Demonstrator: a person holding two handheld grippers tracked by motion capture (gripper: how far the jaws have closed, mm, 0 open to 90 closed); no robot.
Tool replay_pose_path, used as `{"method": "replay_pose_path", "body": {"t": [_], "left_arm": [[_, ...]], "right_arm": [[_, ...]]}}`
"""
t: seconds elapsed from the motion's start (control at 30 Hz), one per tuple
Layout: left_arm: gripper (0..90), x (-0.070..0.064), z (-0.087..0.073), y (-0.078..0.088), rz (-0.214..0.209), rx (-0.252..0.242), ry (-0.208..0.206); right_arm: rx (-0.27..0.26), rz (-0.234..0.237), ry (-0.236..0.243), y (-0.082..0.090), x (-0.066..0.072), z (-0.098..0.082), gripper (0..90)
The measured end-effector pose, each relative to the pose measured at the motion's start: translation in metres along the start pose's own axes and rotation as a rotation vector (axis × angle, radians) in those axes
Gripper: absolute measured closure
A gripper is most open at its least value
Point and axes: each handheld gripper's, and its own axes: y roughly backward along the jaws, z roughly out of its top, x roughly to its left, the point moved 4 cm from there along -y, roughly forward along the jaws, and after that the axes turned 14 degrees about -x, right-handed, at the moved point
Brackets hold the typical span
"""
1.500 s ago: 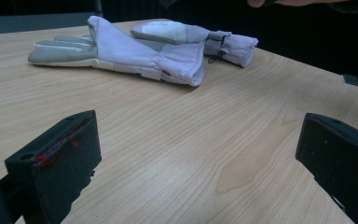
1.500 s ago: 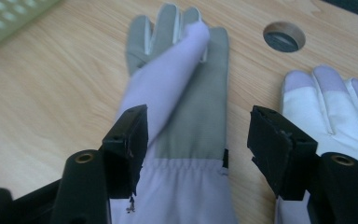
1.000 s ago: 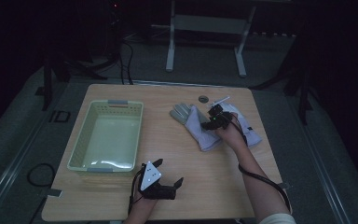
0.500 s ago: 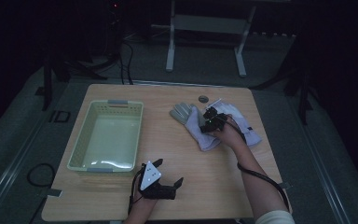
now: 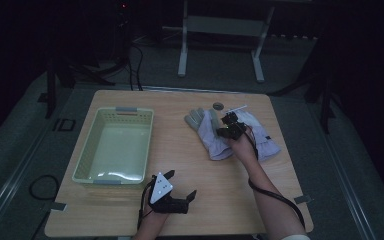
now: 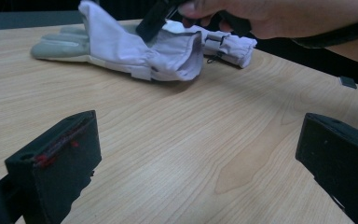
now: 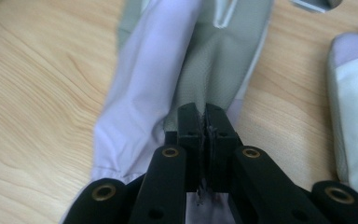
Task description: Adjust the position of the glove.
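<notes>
Two pale lilac work gloves with grey fingers lie at the table's far right. My right gripper (image 5: 228, 125) (image 7: 205, 126) sits over the left glove (image 5: 206, 129) (image 7: 144, 84); its jaws have just been closing and now pinch a fold of that glove's fabric. In the left gripper view the pinched glove (image 6: 130, 46) is bunched up under the right gripper (image 6: 151, 21). The second glove (image 5: 264, 140) (image 7: 354, 102) (image 6: 228, 44) lies flat beside it. My left gripper (image 5: 182, 184) (image 6: 196, 158) rests near the front edge, open, with bare wood between its jaws.
A pale green plastic basket (image 5: 85, 160) stands on the left half of the table. A small dark round object (image 5: 217, 105) and a thin white stick (image 5: 237, 108) lie near the far edge behind the gloves. Bare wood lies between the basket and the gloves.
The right gripper's jaws have come together on the left glove's fabric, and the hand has shifted slightly. The left gripper has stayed in place.
</notes>
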Motion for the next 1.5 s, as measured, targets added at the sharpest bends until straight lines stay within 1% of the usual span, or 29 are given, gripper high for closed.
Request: {"method": "replay_pose_path", "body": {"t": [0.1, 0.13, 0.2, 0.23, 0.27, 0.3, 0.33, 0.37, 0.5, 0.53, 0.67, 0.73, 0.77, 0.83, 0.93, 1.03, 1.17, 1.3, 1.33, 1.37, 1.4, 1.43, 1.47, 1.5], "left_arm": [[0.2, 0.0, 0.0, 0.0, 0.0, 0.0, -0.001], [0.2, 0.0, 0.0, 0.0, 0.0, 0.0, -0.002], [0.2, 0.0, 0.0, 0.0, 0.001, 0.001, -0.003], [0.2, 0.0, 0.0, 0.0, 0.003, 0.002, -0.004], [0.2, 0.0, 0.0, 0.0, 0.003, 0.002, -0.004], [0.2, 0.0, 0.0, 0.0, 0.001, 0.002, -0.005], [0.2, 0.0, 0.0, 0.0, 0.001, 0.001, -0.005], [0.2, 0.0, 0.0, 0.0, 0.0, 0.001, -0.005], [0.2, 0.0, 0.0, 0.0, 0.001, 0.0, -0.005], [0.2, 0.0, 0.0, 0.0, 0.002, 0.0, -0.005], [0.2, 0.0, 0.0, 0.0, 0.001, 0.002, -0.006], [0.2, 0.0, 0.0, 0.0, 0.002, 0.003, -0.007], [0.2, 0.0, 0.0, 0.0, 0.002, 0.003, -0.007], [0.2, 0.0, 0.0, 0.0, 0.002, 0.004, -0.007], [0.2, 0.0, 0.0, 0.0, 0.0, 0.004, -0.005], [0.2, 0.0, 0.0, 0.0, -0.001, 0.004, -0.005], [0.2, 0.0, 0.0, 0.0, -0.001, 0.004, -0.006], [0.2, 0.0, 0.0, 0.0, -0.002, 0.004, -0.006], [0.2, 0.0, 0.0, 0.0, -0.002, 0.003, -0.006], [0.2, 0.0, 0.0, 0.0, -0.002, 0.003, -0.006], [0.2, 0.0, 0.0, 0.0, -0.003, 0.002, -0.003], [0.2, 0.0, 0.0, 0.0, -0.006, 0.002, 0.0], [0.2, 0.0, 0.0, 0.0, -0.006, 0.002, 0.0], [0.2, 0.0, 0.0, 0.0, -0.006, 0.003, -0.002]], "right_arm": [[-0.042, -0.032, -0.015, 0.012, 0.007, 0.003, 86.8], [-0.056, -0.03, -0.032, 0.016, 0.009, 0.003, 86.8], [-0.083, -0.017, -0.08, 0.025, 0.013, 0.003, 86.7], [-0.107, -0.011, -0.122, 0.03, 0.016, 0.001, 86.7], [-0.107, -0.011, -0.122, 0.03, 0.016, 0.001, 86.7], [-0.117, -0.011, -0.135, 0.035, 0.02, -0.001, 86.7], [-0.137, -0.032, -0.143, 0.041, 0.024, -0.003, 86.8], [-0.15, -0.034, -0.157, 0.045, 0.027, -0.003, 86.8], [-0.196, -0.068, -0.172, 0.064, 0.036, -0.003, 86.8], [-0.21, -0.066, -0.194, 0.069, 0.038, -0.004, 86.8], [-0.229, -0.068, -0.221, 0.084, 0.044, -0.009, 86.8], [-0.241, -0.069, -0.231, 0.088, 0.047, -0.015, 86.8], [-0.249, -0.066, -0.245, 0.089, 0.049, -0.018, 86.7], [-0.255, -0.068, -0.254, 0.088, 0.052, -0.024, 86.7], [-0.236, -0.048, -0.269, 0.08, 0.054, -0.035, 86.7], [-0.221, -0.05, -0.28, 0.071, 0.055, -0.044, 86.7], [-0.201, -0.068, -0.285, 0.059, 0.055, -0.055, 86.5], [-0.17, -0.101, -0.286, 0.048, 0.054, -0.064, 85.2], [-0.163, -0.114, -0.274, 0.045, 0.055, -0.067, 82.9], [-0.163, -0.12, -0.274, 0.043, 0.055, -0.069, 80.3], [-0.162, -0.122, -0.277, 0.042, 0.055, -0.071, 75.5], [-0.158, -0.124, -0.269, 0.04, 0.055, -0.073, 72.2], [-0.158, -0.124, -0.269, 0.04, 0.055, -0.073, 72.2], [-0.154, -0.125, -0.258, 0.04, 0.055, -0.074, 68.8]]}}
